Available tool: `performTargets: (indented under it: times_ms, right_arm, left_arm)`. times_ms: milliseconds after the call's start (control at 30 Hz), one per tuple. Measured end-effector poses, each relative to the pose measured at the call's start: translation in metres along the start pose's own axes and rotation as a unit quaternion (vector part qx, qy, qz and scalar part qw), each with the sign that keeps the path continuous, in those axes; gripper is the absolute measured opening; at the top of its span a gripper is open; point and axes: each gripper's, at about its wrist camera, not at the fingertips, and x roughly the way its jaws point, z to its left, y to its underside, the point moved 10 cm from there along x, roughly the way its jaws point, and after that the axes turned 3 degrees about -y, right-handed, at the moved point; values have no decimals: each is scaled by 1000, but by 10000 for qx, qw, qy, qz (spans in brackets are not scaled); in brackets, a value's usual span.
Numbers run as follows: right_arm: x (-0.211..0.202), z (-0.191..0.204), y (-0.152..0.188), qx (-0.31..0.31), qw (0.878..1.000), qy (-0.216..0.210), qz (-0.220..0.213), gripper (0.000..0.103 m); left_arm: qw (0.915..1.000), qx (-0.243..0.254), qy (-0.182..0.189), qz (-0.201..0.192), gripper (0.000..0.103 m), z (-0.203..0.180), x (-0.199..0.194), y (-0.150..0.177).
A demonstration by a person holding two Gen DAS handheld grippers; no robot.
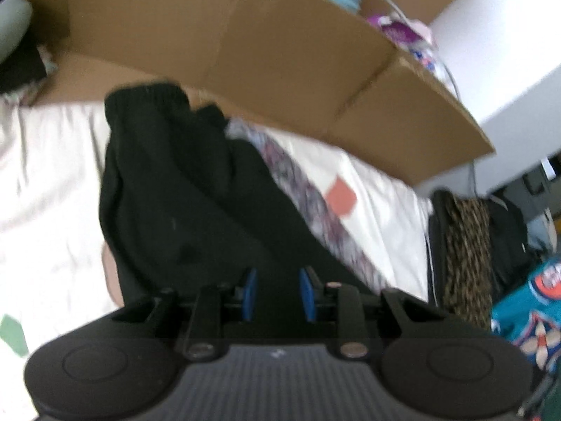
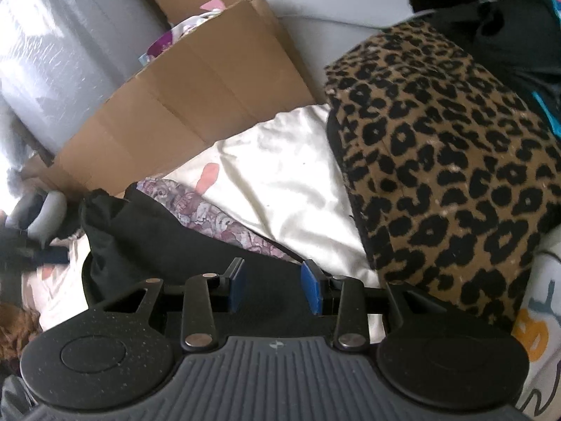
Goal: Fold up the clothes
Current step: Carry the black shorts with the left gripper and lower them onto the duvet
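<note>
Black garment [image 1: 168, 182], looks like sweatpants or shorts with an elastic waistband at the far end, lies stretched across a white bedsheet [image 1: 45, 175] with scattered colour patches, one end running toward a cardboard box [image 1: 280, 56] propped at the back. Under its right edge sits a floral purple-grey cloth [image 1: 301, 182], touching it. Left gripper [image 1: 277, 293] points steeply down over the near end of the black fabric, blue pads [image 1: 249, 291] standing a narrow way apart; dark cloth fills the gap but blur hides whether the pads press on it, so cannot tell if it holds. Right gripper [image 2: 275, 287] hangs over the same black garment [image 2: 147, 231] from the other side, jaws apart and not pinching anything, only fabric lying below the gap. A leopard-print garment [image 2: 438, 161] is piled just beside it on the right, resting on the white bedsheet [image 2: 280, 175]; the cardboard box [image 2: 182, 105] and floral purple-grey cloth [image 2: 210, 217] show there too. Judgement: fold is early or mid, garment is laid out long but not yet doubled over. To do the step well, pinch only the black layer at the near edge with both grippers level with each other, keep the floral cloth out of the bite, carry the edge evenly toward the waistband so the crease stays straight, and stay clear of the leopard pile. Risk is grabbing the sheet along with the fabric.
</note>
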Motion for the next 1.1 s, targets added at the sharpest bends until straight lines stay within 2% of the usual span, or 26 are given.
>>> performTargets:
  times_ms: [233,467,600,800,967,1100]
  right_arm:
    - [17,11,-2,-276,9996,-26,98,42]
    - [33,23,-13,-483,9987,-138,87,42]
    - [44,28,-19,-443,9985,-231,210,42]
    - [57,39,-26,-598,9973,-361,219,42]
    - [66,39,-29,-737,9965,-332,223,42]
    - [76,40,-28,-841,9955,-332,285,42]
  left_arm:
    - [9992,-6,-399,-77,29,8,26,-37]
    - [9986,-302,-444,22,28,14,52,-60]
    - [9974,-72,-718,85,28,15,59,-75]
    - [9940,2,-1082,128,28,17,64,-103]
    - [9908,-73,-1324,290,28,22,76,-111]
    - [9879,-213,-1466,461,21,27,87,-109]
